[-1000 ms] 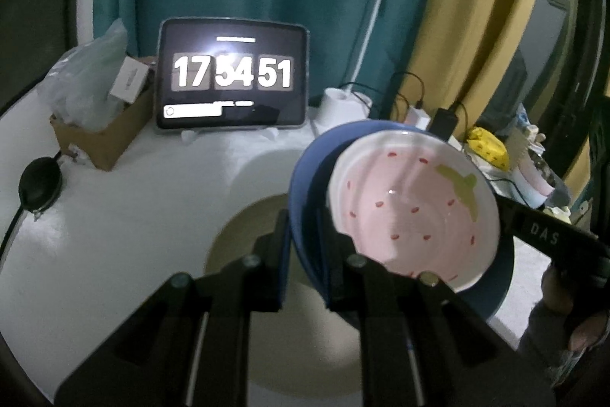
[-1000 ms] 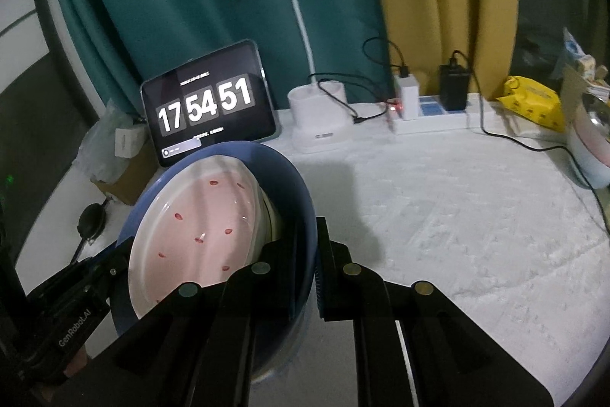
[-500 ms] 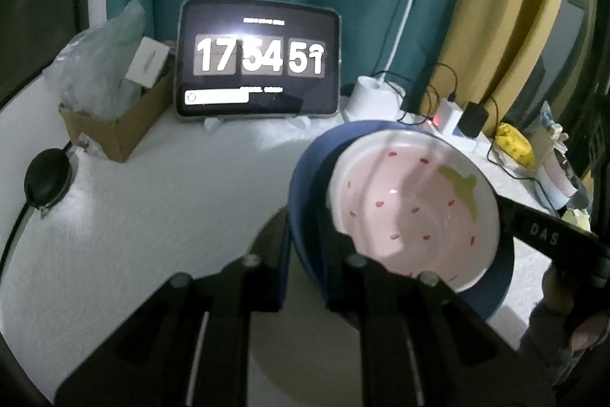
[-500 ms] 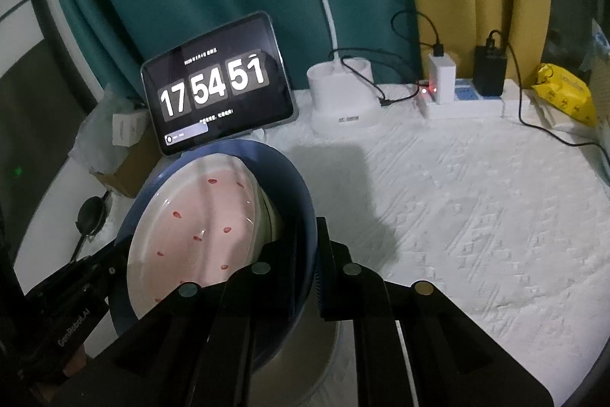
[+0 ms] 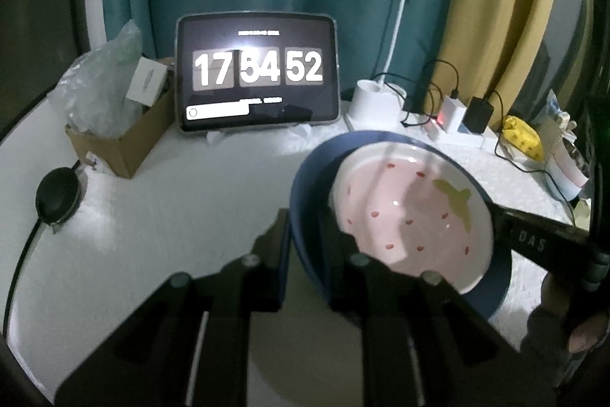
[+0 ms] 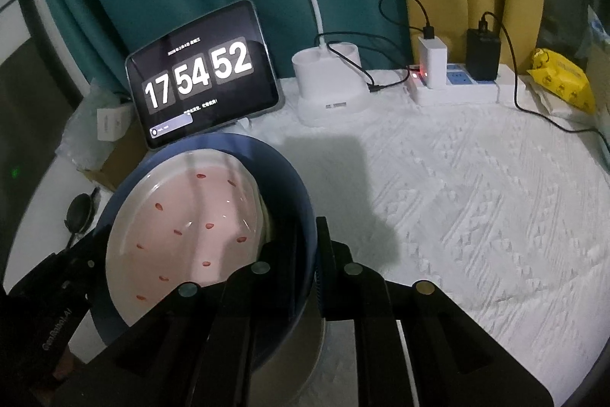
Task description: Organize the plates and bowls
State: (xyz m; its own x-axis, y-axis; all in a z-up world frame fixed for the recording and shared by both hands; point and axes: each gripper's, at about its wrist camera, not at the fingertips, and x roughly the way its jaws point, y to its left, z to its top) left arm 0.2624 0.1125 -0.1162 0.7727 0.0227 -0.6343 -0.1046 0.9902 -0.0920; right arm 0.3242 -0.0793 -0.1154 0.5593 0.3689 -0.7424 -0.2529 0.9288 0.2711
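Note:
A dark blue bowl (image 5: 310,174) (image 6: 291,186) holds a pink bowl (image 5: 411,216) (image 6: 183,216) with red spots and a green leaf mark. Both are tilted and held just above the white tablecloth. My left gripper (image 5: 305,222) pinches the blue bowl's left rim, one finger inside and one outside, and its jaws are opening slightly. My right gripper (image 6: 309,231) is shut on the opposite rim in the same way. Each gripper shows in the other's view as a black finger (image 5: 533,241) (image 6: 57,289). A dim pale plate edge (image 6: 318,342) shows under the bowl.
A tablet clock (image 5: 257,71) (image 6: 202,73) stands at the back, with a cardboard box (image 5: 118,148) and plastic bag to its left. A white lamp base (image 6: 329,85), power strip (image 6: 453,88) with cables and a yellow packet (image 6: 562,79) line the back right. A black round object (image 5: 57,197) lies left.
Both grippers have sunk with the nested bowls toward the table. The beige plate that showed under the bowls is now mostly covered. Both grips look the same.

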